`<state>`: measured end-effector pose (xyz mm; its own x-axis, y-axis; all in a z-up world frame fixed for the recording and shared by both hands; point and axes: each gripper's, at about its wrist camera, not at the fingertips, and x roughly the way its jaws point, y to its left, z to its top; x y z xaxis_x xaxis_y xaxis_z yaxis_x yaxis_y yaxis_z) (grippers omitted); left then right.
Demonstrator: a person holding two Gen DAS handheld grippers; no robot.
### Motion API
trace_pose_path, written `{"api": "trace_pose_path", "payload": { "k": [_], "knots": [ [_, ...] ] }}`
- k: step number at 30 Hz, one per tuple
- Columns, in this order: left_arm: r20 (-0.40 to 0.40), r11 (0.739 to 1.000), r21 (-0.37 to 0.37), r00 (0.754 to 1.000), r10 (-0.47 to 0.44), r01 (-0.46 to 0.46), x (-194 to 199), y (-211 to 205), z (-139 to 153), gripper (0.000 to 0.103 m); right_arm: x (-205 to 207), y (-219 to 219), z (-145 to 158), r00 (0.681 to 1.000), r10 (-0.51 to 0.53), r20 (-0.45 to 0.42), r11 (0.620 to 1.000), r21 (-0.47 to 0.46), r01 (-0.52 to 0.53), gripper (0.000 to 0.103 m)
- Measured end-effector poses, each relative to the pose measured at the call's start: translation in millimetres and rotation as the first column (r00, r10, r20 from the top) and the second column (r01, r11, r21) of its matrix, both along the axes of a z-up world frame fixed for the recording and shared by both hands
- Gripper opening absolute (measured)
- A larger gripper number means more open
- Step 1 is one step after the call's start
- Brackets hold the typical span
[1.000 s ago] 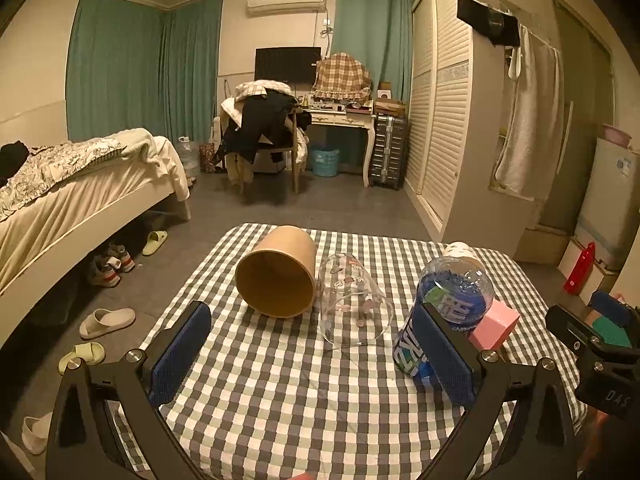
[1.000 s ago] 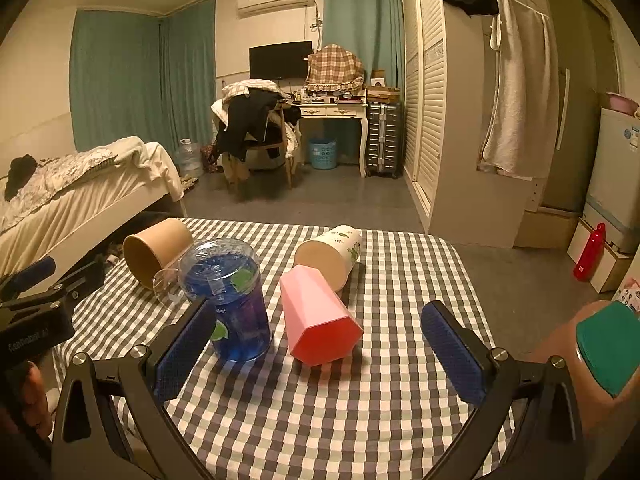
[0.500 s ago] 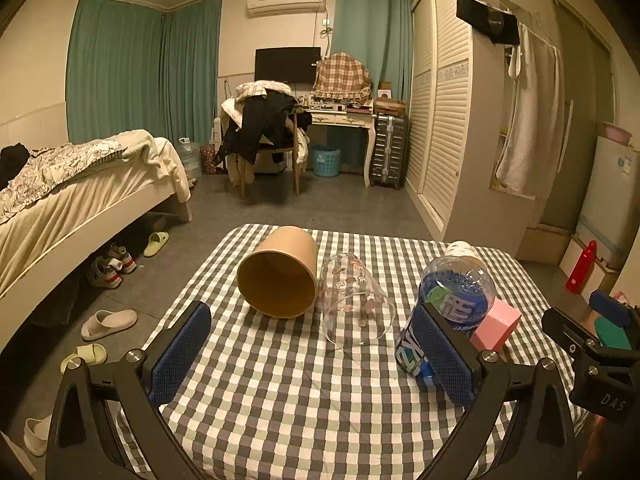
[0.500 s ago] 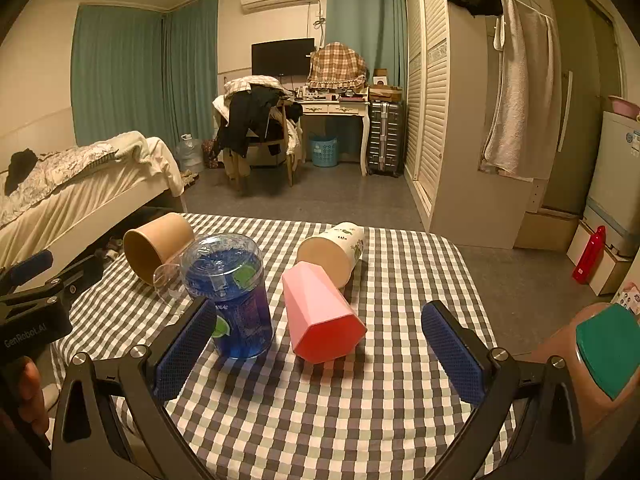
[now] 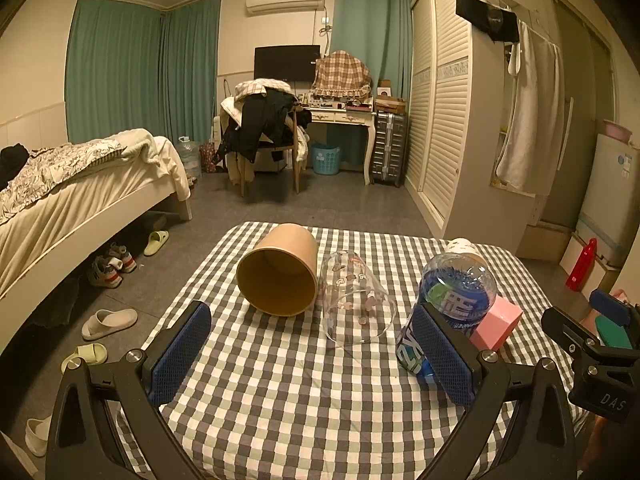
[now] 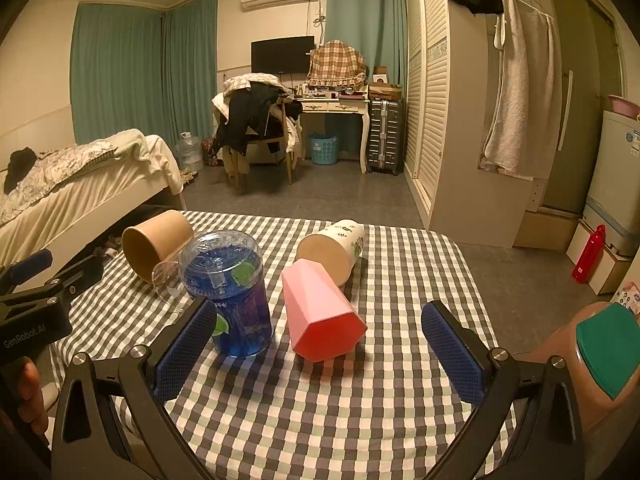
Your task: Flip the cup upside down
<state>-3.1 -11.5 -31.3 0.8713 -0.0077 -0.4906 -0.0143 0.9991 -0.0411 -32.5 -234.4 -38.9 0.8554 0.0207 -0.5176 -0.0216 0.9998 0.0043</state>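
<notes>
Several cups are on a checked tablecloth [image 5: 280, 380]. A brown paper cup [image 5: 278, 276] lies on its side, mouth toward me. A clear glass cup [image 5: 354, 300] lies beside it on its right. A blue plastic cup [image 6: 232, 296] stands upside down. A pink faceted cup [image 6: 320, 314] and a white printed paper cup [image 6: 334, 250] lie on their sides. My left gripper [image 5: 312, 356] is open and empty, short of the brown and clear cups. My right gripper [image 6: 320, 352] is open and empty, just short of the pink cup.
The table [image 6: 400, 400] stands in a bedroom. A bed [image 5: 60, 200] is at the left with slippers [image 5: 108, 322] on the floor. A wardrobe [image 5: 452, 140] and a red bottle [image 5: 582, 264] are at the right. A chair with clothes [image 5: 264, 132] stands behind.
Both grippers have drifted only slightly; the views are almost the same. No cup has moved.
</notes>
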Motion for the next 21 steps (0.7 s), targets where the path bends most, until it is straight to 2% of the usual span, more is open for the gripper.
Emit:
{"api": "trace_pose_path", "payload": {
  "k": [21],
  "knots": [
    [-0.002, 1.0, 0.002, 1.0, 0.0, 0.0, 0.1, 0.1, 0.6, 0.103, 1.3, 1.2, -7.3, 1.0, 0.006, -0.013, 1.0, -0.011, -0.007, 0.103]
  ]
}}
